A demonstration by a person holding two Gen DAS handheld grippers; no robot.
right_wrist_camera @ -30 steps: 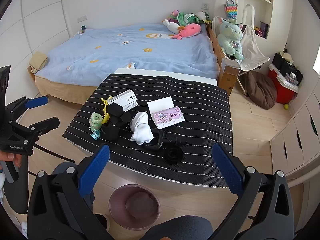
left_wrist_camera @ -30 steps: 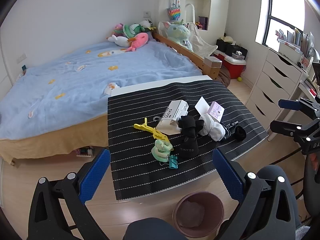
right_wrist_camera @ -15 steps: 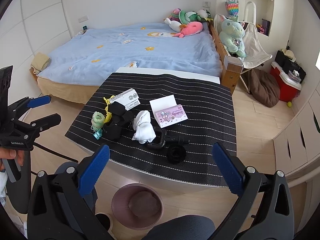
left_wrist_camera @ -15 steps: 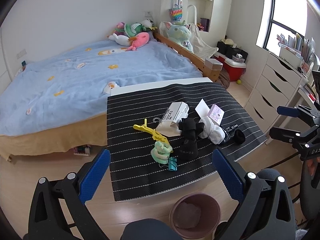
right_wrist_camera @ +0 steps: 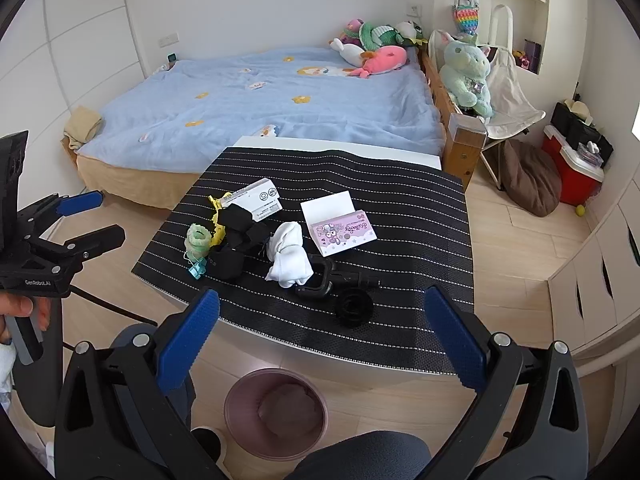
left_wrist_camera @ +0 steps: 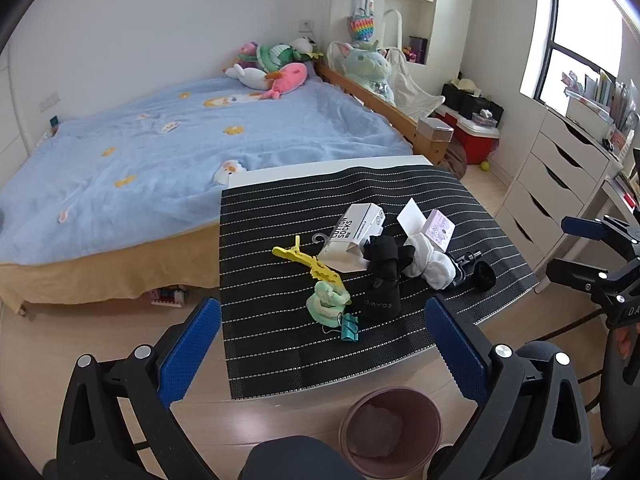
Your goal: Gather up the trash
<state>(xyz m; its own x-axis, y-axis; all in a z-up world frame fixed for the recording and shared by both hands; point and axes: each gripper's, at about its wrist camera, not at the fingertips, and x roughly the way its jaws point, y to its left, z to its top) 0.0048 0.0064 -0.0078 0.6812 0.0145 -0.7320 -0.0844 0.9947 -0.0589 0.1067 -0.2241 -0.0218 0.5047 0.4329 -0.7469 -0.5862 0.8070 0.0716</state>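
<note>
A low table with a black striped mat (left_wrist_camera: 280, 336) (right_wrist_camera: 420, 240) holds a white cotton-socks box (left_wrist_camera: 354, 236) (right_wrist_camera: 260, 200), a pink-and-white card pack (left_wrist_camera: 438, 226) (right_wrist_camera: 342, 228), white socks (left_wrist_camera: 430, 260) (right_wrist_camera: 288, 256), black socks (left_wrist_camera: 384, 276) (right_wrist_camera: 236, 236), a yellow clip (left_wrist_camera: 308, 262), a green scrunchie (left_wrist_camera: 326, 302) (right_wrist_camera: 199, 238), a teal binder clip (left_wrist_camera: 349, 326) and a black handle with a cap (right_wrist_camera: 340, 280). A mauve bin (left_wrist_camera: 390, 426) (right_wrist_camera: 276, 414) stands on the floor in front. My left gripper (left_wrist_camera: 320, 352) and right gripper (right_wrist_camera: 320, 340) are open and empty, held back above the bin.
A blue bed (left_wrist_camera: 168, 152) with plush toys (left_wrist_camera: 276, 68) lies behind the table. White drawers (left_wrist_camera: 560, 184) stand at the right, a red cooler (right_wrist_camera: 576, 176) and brown beanbag (right_wrist_camera: 528, 180) beyond. Wood floor surrounds the table.
Both grippers have drifted slightly; the view has shifted a little and the table sits marginally farther off. Nothing on the table has moved.
</note>
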